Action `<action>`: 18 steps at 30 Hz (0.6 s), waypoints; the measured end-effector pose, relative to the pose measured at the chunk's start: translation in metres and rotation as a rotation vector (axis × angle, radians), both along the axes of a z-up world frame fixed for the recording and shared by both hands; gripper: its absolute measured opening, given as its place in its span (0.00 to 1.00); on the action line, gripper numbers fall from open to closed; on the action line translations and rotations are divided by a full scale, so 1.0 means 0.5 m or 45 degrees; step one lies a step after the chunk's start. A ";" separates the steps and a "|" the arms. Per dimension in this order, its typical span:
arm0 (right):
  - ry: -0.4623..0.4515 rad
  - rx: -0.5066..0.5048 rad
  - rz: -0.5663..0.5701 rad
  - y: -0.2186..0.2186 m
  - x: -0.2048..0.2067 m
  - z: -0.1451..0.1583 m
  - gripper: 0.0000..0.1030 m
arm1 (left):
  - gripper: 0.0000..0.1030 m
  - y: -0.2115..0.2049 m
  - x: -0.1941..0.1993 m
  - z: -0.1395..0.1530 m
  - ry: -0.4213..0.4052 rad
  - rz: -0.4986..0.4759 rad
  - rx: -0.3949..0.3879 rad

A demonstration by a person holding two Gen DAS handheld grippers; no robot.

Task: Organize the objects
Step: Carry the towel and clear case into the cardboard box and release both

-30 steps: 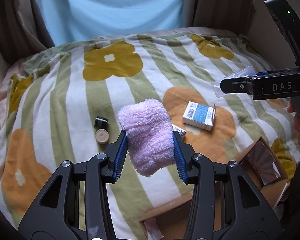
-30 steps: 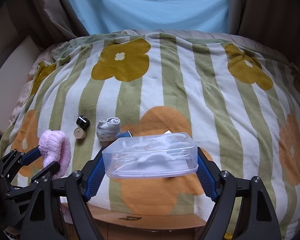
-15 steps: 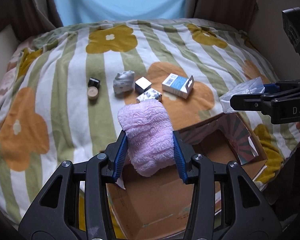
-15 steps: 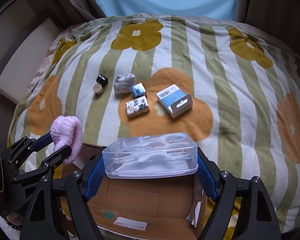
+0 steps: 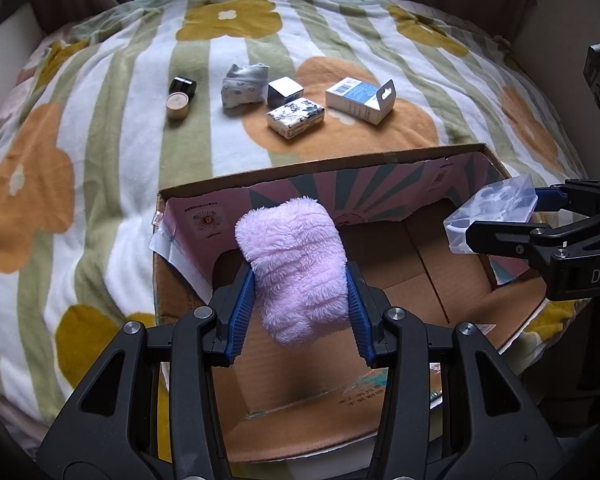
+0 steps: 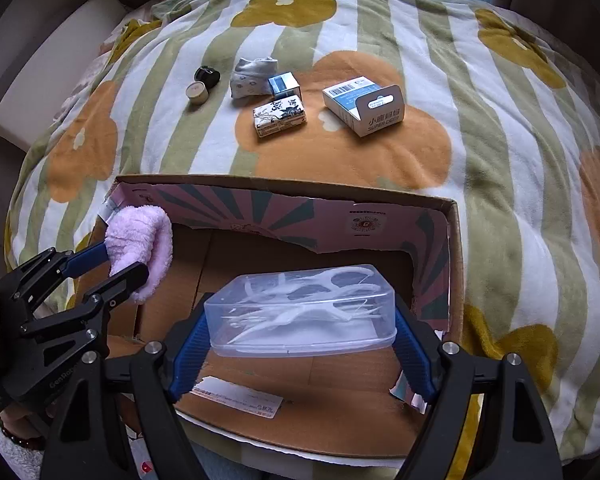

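Note:
My left gripper (image 5: 298, 304) is shut on a fluffy pink cloth roll (image 5: 296, 264) and holds it over the open cardboard box (image 5: 320, 168). It also shows in the right wrist view (image 6: 140, 248). My right gripper (image 6: 298, 328) is shut on a clear plastic case of white floss picks (image 6: 300, 308), held over the box (image 6: 284, 184); the case shows in the left wrist view (image 5: 492, 212). On the flowered blanket (image 5: 100, 140) beyond the box lie a blue-white carton (image 5: 360, 98), a patterned packet (image 5: 295, 117), a small silver box (image 5: 285, 90), a balled sock (image 5: 244, 88) and two small jars (image 5: 180, 96).
The box sits at the blanket's near edge, its floor bare cardboard with a white label (image 6: 240, 400). A pale cushion (image 6: 48, 68) lies to the left of the bed. Curtains and a blue sheet hang behind it.
Both grippers have pulled back from over the blanket to above the open box, still holding the pink roll and the clear case.

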State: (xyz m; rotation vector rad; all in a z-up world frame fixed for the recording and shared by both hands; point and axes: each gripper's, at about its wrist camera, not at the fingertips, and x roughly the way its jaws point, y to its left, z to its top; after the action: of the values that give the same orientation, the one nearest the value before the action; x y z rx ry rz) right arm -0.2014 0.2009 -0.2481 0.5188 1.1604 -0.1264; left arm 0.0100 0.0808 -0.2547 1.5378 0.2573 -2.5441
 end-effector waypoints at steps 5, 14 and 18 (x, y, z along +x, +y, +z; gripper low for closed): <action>-0.040 0.025 0.014 0.001 0.003 -0.001 0.76 | 0.39 0.004 -0.007 0.002 -0.008 -0.018 -0.021; 0.061 0.103 -0.023 -0.007 0.012 -0.040 0.79 | 0.90 -0.013 -0.006 0.011 -0.027 0.006 0.050; 0.047 0.067 -0.058 -0.016 -0.013 -0.045 0.88 | 0.90 -0.021 0.004 0.008 -0.059 0.035 0.059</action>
State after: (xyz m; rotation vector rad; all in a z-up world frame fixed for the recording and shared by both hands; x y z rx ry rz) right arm -0.2082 0.1929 -0.2707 0.5922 1.1909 -0.1456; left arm 0.0122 0.0703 -0.2508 1.5957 0.3319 -2.4956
